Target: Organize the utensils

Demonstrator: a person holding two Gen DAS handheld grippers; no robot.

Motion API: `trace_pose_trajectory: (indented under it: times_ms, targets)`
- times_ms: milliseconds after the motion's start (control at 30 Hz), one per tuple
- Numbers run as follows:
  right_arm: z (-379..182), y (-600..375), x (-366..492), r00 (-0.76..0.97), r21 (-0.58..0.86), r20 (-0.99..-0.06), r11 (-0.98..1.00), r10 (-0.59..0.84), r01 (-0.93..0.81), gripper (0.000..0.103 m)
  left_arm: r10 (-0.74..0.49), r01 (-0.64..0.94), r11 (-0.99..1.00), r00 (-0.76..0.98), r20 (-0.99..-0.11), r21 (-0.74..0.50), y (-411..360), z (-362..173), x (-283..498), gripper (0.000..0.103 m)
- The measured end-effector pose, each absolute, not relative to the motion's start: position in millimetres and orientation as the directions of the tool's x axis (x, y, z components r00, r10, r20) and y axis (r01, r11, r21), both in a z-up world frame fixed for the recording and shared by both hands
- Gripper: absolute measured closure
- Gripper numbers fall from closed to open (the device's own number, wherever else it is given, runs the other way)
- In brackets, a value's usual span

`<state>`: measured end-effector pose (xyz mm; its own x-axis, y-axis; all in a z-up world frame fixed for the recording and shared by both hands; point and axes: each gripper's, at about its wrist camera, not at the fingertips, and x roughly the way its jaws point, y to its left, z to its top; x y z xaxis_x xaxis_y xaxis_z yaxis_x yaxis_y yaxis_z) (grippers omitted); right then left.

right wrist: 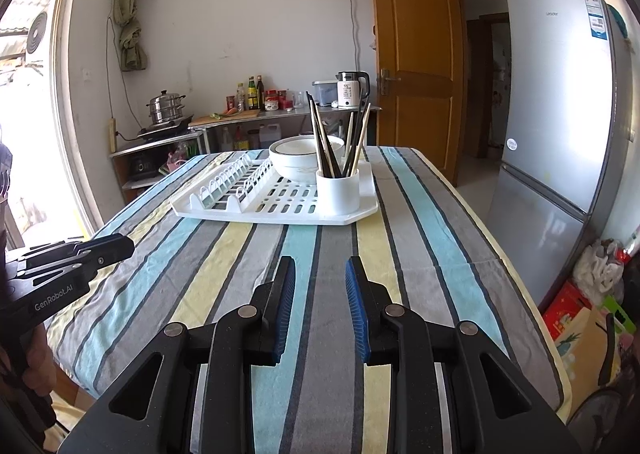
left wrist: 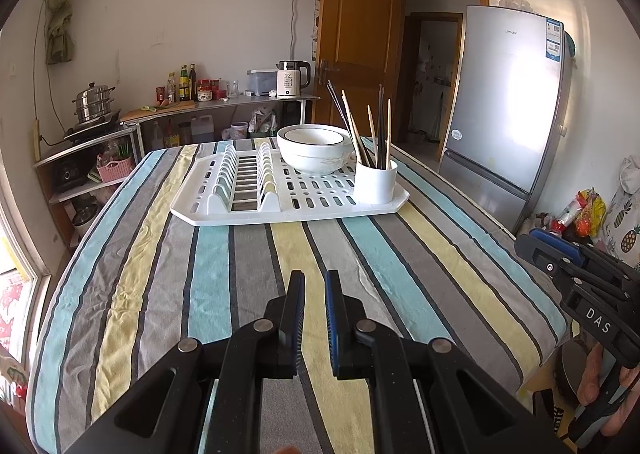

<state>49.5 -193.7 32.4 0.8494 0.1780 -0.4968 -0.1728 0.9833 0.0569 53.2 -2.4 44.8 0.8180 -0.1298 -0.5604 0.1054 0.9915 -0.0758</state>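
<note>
Left tool nearly shut, seemingly empty, right tool part open, empty, above striped tablecloth

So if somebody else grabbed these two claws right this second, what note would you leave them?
Left claw: nearly closed, a narrow gap showing, empty, above the striped tablecloth.
Right claw: partly open, empty, also above the cloth.
Things: the white drying rack sits at the far half of the table. The chopsticks, dark and light mixed, stand in the white cup at its near right corner. Stacked bowls sit behind the cup.
Done: no loose utensils show on the cloth.
Left: probably checking that nothing needs sorting; neither claw touches anything.
</note>
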Motion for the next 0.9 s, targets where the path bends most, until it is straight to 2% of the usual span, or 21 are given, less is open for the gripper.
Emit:
trace_pose_trajectory:
  times_ms: [900]
  targets:
    - [29.4, -191.8, 52.8, 0.844, 0.060, -0.506, 0.983, 0.181, -0.175, 0.076, -0.114, 0.094, 0.994, 0.811, -0.575, -0.064, 0.3, 37.6, 57.2, 0.094]
